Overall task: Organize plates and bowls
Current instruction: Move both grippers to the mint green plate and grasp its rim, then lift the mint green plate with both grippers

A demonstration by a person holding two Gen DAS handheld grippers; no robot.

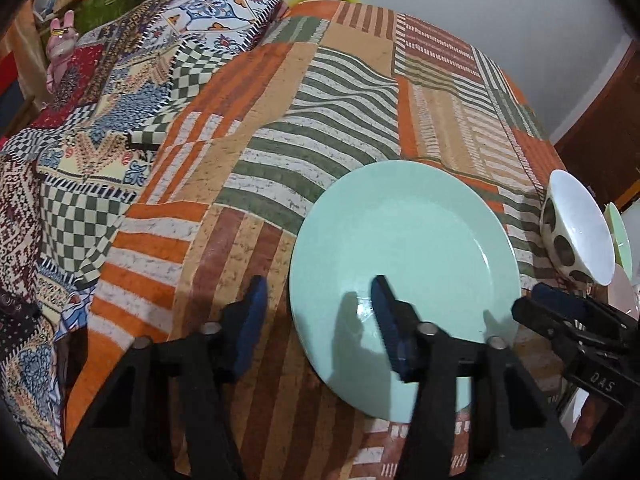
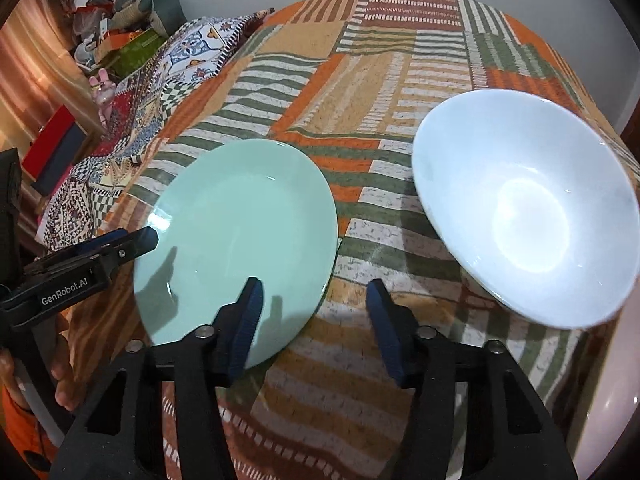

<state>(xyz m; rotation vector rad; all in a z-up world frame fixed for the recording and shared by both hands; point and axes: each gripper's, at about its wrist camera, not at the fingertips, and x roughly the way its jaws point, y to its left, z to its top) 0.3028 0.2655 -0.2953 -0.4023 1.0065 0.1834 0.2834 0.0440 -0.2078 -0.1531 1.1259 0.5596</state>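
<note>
A mint-green plate [image 1: 404, 248] lies flat on the striped patchwork cloth [image 1: 280, 160]. My left gripper [image 1: 319, 284] hangs open over the plate's left rim, one finger above the plate and the other above the cloth. My right gripper [image 2: 314, 284] is open over the same plate's [image 2: 240, 220] right rim, nothing pressed between its pads. A white bowl [image 2: 528, 216] sits tilted to the right of the plate. Its outside shows dark spots in the left wrist view, bowl [image 1: 580, 232]. Each gripper shows in the other's view: right gripper [image 1: 536, 300], left gripper [image 2: 148, 240].
A folded patterned quilt [image 1: 100, 140] lies left of the plate, with a pink toy [image 1: 60, 44] and boxes beyond it. Further plates [image 1: 620, 236] stand at the far right edge. A hand [image 2: 64, 376] holds the left gripper. The cloth drops off at the far and right edges.
</note>
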